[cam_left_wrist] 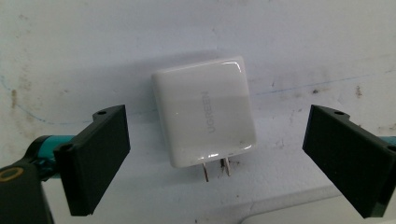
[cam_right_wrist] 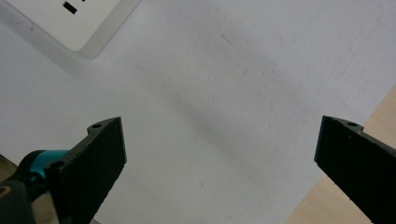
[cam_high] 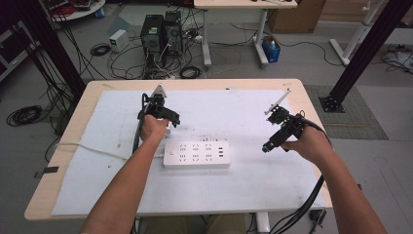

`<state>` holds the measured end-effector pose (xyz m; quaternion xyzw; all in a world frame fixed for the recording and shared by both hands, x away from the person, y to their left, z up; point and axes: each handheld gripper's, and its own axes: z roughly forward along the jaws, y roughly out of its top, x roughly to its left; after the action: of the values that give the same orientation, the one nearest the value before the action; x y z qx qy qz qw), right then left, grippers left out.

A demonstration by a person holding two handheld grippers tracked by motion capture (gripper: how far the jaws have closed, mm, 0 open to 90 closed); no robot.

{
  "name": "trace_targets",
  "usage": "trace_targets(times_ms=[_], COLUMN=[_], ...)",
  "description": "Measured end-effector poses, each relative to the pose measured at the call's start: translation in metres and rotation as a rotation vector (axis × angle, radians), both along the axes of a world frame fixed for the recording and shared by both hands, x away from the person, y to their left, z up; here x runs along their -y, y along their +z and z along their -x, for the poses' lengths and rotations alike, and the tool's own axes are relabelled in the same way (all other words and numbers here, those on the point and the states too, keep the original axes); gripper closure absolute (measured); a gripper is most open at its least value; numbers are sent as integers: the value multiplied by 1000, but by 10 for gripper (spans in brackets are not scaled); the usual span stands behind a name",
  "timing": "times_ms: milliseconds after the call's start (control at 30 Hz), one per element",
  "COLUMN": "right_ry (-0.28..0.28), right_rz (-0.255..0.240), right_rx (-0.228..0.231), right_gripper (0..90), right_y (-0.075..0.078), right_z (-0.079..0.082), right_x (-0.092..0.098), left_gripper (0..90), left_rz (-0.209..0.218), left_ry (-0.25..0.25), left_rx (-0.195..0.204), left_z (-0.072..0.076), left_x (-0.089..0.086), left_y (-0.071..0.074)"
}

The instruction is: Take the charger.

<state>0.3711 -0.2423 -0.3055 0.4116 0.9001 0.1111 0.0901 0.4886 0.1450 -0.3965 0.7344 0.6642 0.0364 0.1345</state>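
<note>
A white wall charger (cam_left_wrist: 204,111) is seen lying flat on the white sheet (cam_left_wrist: 289,42) that covers the worktop (cam_high: 311,105), between the two black jaws of the left gripper (cam_left_wrist: 215,158), which are spread wide and touch nothing. The jaws stand at about 8 and 4 o'clock of the charger in the left gripper view, each well clear of its sides. The word "UGREEN" is printed in grey on the charger's glossy top face, running lengthwise, and its two metal prongs (cam_left_wrist: 215,169) point toward 6 o'clock. In the high view the left gripper (cam_high: 165,118) is held over the sheet at about 11 o'clock of a white power strip (cam_high: 196,154), whose sockets face up, none of them taken by a plug; a white cable (cam_high: 92,147) runs from it toward 9 o'clock. The right gripper (cam_high: 272,141) is held at 3 o'clock of the strip, apart from it. In the right gripper view its jaws are likewise released, with bare sheet between them; a corner of the power strip (cam_right_wrist: 79,21) lies at 11 o'clock and the wooden worktop edge (cam_right_wrist: 322,200) at 5 o'clock.
</note>
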Motion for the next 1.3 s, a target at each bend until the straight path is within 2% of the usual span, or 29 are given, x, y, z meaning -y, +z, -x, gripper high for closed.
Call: trace_targets(times_ms=[67,133,233,300,400,433,500,567,600,700,767,900,1067,1133,1200,1233,1300], right_ry=[3,-6,-5,1,-3,-2,1,2,3,2,-6,-13,-26,-39,-39,-46,-48], right_rz=[-5,-11,-15,-14,-18,-15,-11,-16,-14,-14,-17,-15,-19,-20,-20,-14,-14], right_rx=[-8,-8,-3,-17,-10,-13,-18,-15,-15,-16,-15,-16,3,5,5,7,9], right_gripper=[14,14,14,14,14,14,14,14,14,14,14,14,14,14,14,14,14], right_y=[-1,-1,-3,-6,-6,-6,-6,-6,-6,-6,-5,-5,-4,-3,-3,-3,-3], right_z=[-2,-4,-3,-3,-4,-4,-5,-4,-4,-4,-3,-3,-5,-5,-5,-6,-5], right_x=[0,1,1,2,1,1,-1,-2,-2,-1,0,2,6,6,6,7,7], left_gripper=[76,111,115,115,168,179,231,268,269,284,346,420,423,422,422,423,423], left_rz=[-4,7,-42,-34,-61,-56,-34,-39,-32,-33,-25,-19,-15,-15,-4,20,40], left_ry=[5,14,13,19,-12,-14,-13,-28,-17,-26,-36,-58,-97,-97,-114,-152,-174], left_rx=[-10,7,6,-6,-3,-13,-10,-14,-11,-8,9,9,19,19,16,32,54], left_z=[-2,-3,-3,-4,-4,-4,-4,-4,-4,-4,-3,-2,-2,-2,-1,1,4], left_x=[0,0,-1,-2,0,0,-1,-3,-3,-4,-5,-6,-10,-10,-13,-17,-21], left_y=[-3,-2,-7,-9,-12,-13,-14,-15,-15,-15,-14,-13,-12,-12,-10,-5,1])
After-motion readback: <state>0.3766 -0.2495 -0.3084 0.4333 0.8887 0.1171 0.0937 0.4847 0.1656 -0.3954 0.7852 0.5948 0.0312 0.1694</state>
